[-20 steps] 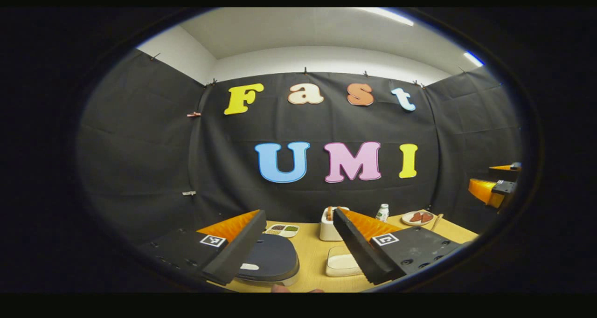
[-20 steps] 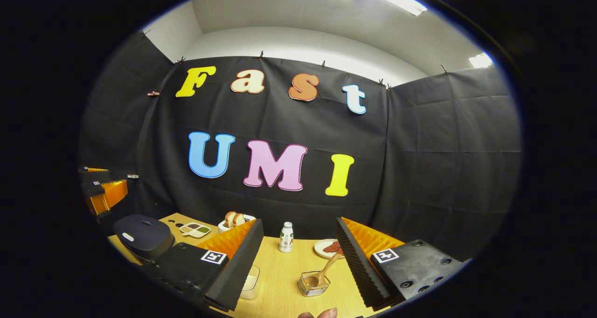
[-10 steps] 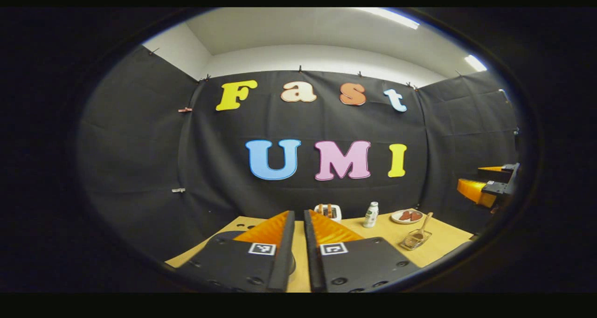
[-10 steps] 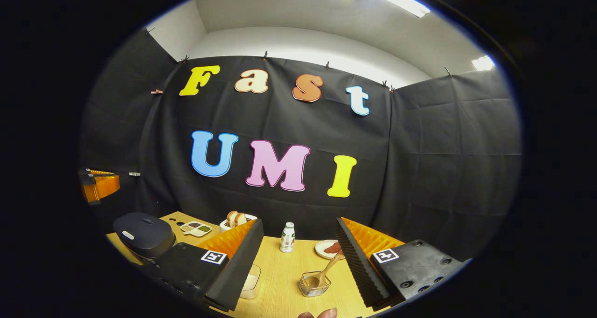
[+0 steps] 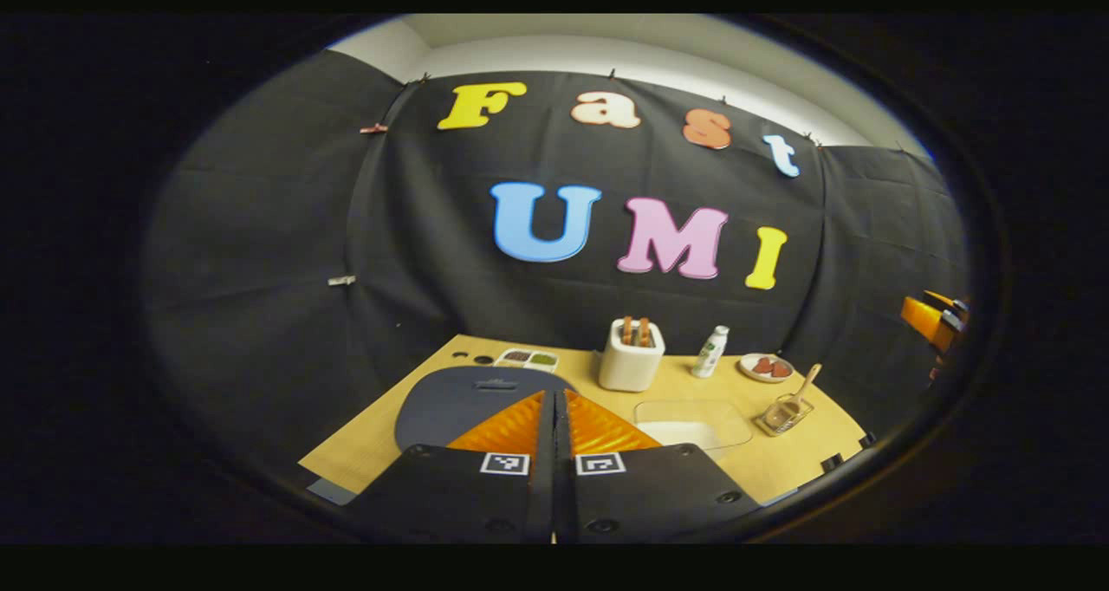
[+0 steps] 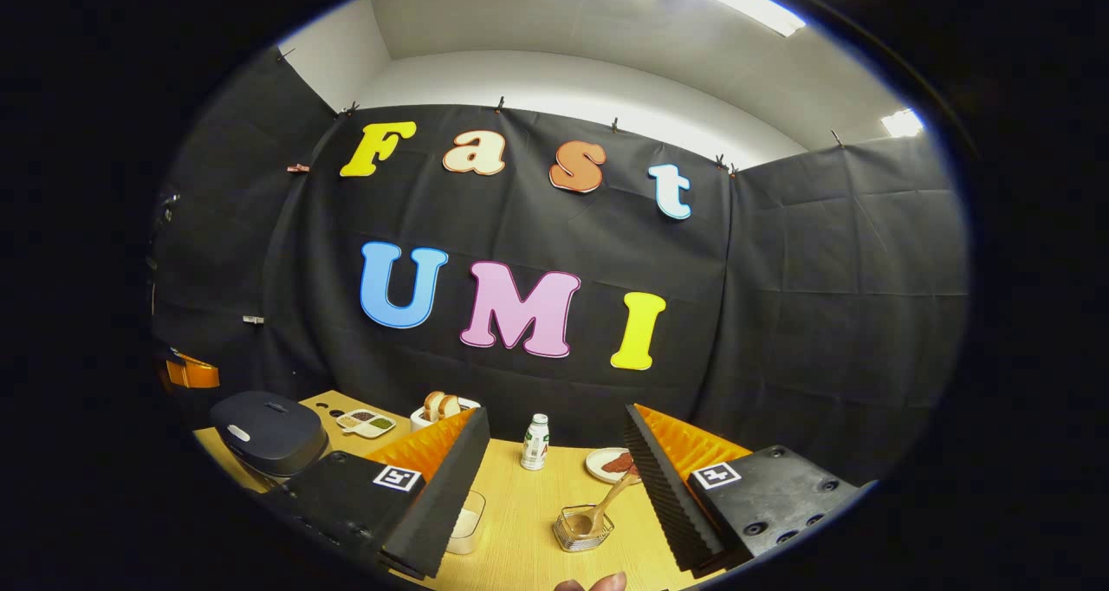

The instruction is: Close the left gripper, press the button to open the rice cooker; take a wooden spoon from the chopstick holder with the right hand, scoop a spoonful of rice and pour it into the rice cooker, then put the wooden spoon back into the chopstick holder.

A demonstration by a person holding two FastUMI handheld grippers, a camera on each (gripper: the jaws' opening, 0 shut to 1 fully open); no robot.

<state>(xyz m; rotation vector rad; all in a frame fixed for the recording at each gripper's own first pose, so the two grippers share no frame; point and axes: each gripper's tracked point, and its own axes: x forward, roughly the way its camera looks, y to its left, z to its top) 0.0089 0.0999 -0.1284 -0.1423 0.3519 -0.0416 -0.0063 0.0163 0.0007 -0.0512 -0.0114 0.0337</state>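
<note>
Cooker (image 5: 472, 400) sits lid down at the table's (image 5: 372, 439) near left corner in the left gripper view, dark and rounded. The left gripper (image 5: 554, 409) hangs over its near edge with both fingers pressed flat together, nothing between them; whether the tips touch the lid cannot be told. Behind the cooker lies a small divided dish (image 5: 527, 360) of grains. To its right stands a white toaster (image 5: 632, 361) with two slices poking up, then a small bottle (image 5: 710, 352) and a plate (image 5: 767, 366) with something red on it. A clear rice box (image 5: 693, 422) lies just right of the fingers, white grains inside. Beyond it, near the right edge, the wire holder (image 5: 784, 413) carries the wooden spoon (image 5: 804, 386), handle leaning up and right.

In the right gripper view the right gripper (image 6: 554, 461) is spread wide and grips nothing. The holder (image 6: 583, 526) with the spoon (image 6: 606, 497) shows low between its fingers, on the bare tabletop, nothing standing in front of it. The bottle (image 6: 535, 442) and plate (image 6: 606, 463) lie farther back, the cooker (image 6: 269, 431) far off to the left. A fingertip (image 6: 593, 583) shows at the bottom edge.
</note>
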